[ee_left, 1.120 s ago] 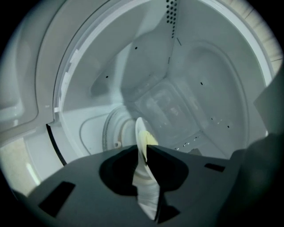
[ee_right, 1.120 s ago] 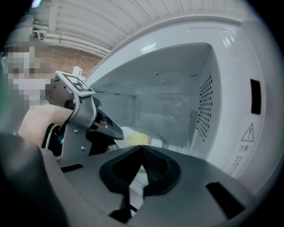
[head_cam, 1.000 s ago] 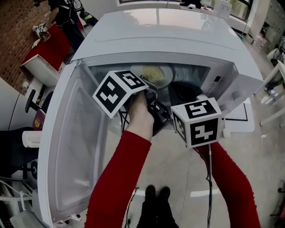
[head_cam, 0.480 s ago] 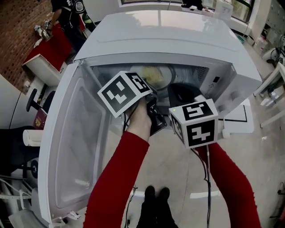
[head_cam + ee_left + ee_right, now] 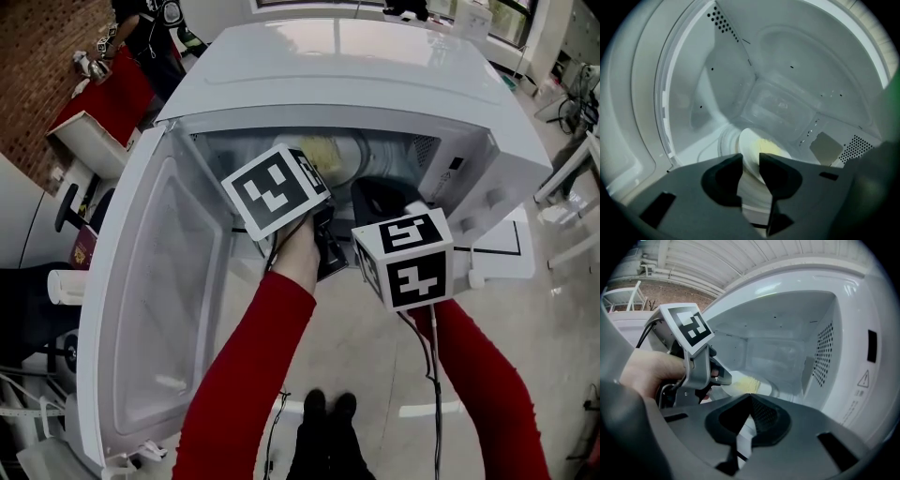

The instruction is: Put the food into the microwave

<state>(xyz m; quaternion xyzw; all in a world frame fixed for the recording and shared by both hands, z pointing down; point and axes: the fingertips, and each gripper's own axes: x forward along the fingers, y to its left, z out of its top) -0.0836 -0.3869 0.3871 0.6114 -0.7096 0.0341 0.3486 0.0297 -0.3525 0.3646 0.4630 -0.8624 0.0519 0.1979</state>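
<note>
The white microwave stands with its door swung wide to the left. Inside lies a white plate with yellow food, also seen in the head view as pale food deep in the cavity. My left gripper reaches into the cavity. Its jaws are opening, with the plate's rim between them and a gap showing on the left side. My right gripper hovers at the cavity mouth, just right of the left one, shut with nothing in it. From there the left gripper touches the plate.
The cavity's right wall has a perforated vent. The control panel side juts out to the right of my right gripper. A black cable hangs below my right arm. At the top left, a person stands by a red table.
The left gripper has rolled, and its marker cube has shifted right and a little up, towards the cavity. The right gripper has hardly moved.
</note>
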